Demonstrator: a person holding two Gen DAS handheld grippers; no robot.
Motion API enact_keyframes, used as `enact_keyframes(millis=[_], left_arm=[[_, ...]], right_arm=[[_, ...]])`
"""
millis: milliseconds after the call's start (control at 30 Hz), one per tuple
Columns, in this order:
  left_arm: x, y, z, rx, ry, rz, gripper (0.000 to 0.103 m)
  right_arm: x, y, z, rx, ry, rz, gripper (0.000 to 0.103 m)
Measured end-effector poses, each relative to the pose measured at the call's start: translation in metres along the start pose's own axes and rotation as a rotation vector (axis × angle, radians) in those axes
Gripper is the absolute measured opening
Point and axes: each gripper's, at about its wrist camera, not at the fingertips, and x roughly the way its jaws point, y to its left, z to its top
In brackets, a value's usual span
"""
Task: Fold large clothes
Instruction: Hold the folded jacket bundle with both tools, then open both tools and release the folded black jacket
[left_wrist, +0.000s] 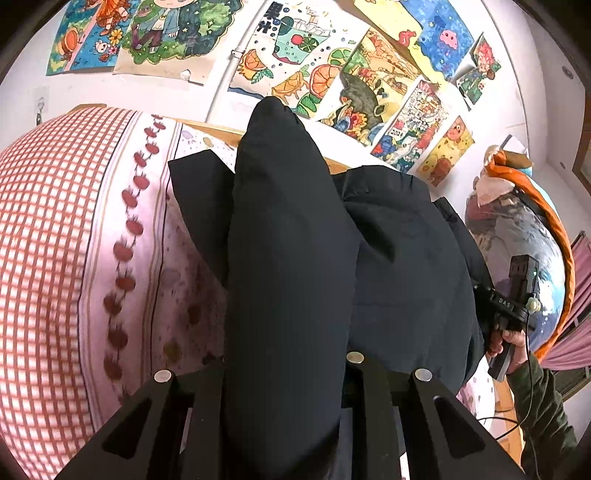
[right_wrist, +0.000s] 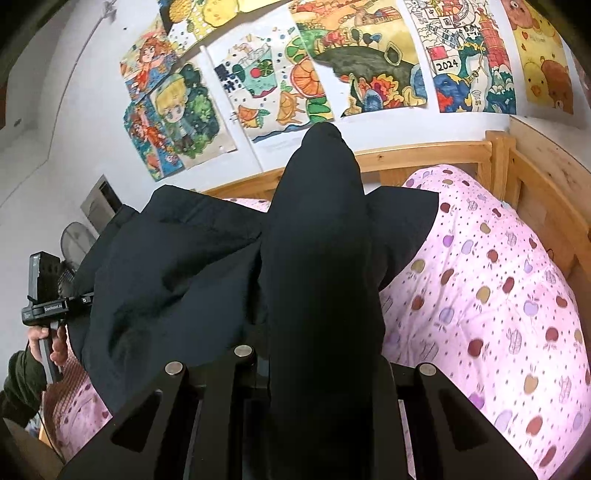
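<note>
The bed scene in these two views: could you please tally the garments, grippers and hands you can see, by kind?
Dark garment: 1
Grippers, left gripper and right gripper, both clamped on it: 2
Hands, left hand and right hand: 2
Total: 5

"2024" is lettered on a wall drawing (right_wrist: 447, 65). "DAS" is printed on the right gripper (left_wrist: 504, 303), as seen from the left wrist.

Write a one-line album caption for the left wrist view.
Left gripper lifts a black garment over a pink bedspread.

The right claw (right_wrist: 325, 369) grips a black coat (right_wrist: 177, 277) above the pink bed (right_wrist: 498, 295); the left claw (right_wrist: 55, 295) holds its far side.
</note>
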Motion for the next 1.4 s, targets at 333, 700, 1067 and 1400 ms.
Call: enact_keyframes(millis=[333,700,1067,1400], left_arm=[[0.020,0.018,-0.022,0.018,0.077,0.086,0.027],[0.021,0.003,-0.022,0.086,0.114,0.275,0.059],[-0.005,0.012,-0.018,0.002,0.017,0.366,0.092],[-0.019,-0.020,-0.011,-0.001,-0.059,0.417,0.103]], right_arm=[[0.018,-0.013,-0.029,0.072,0.051,-0.048,0.021],[0.032,-0.009,-0.044,0.089,0.100,-0.177,0.060],[0.029,-0.001,-0.047,0.062,0.067,-0.245,0.093],[0.010,0.007,-0.050,0.018,-0.016,-0.294,0.101]])
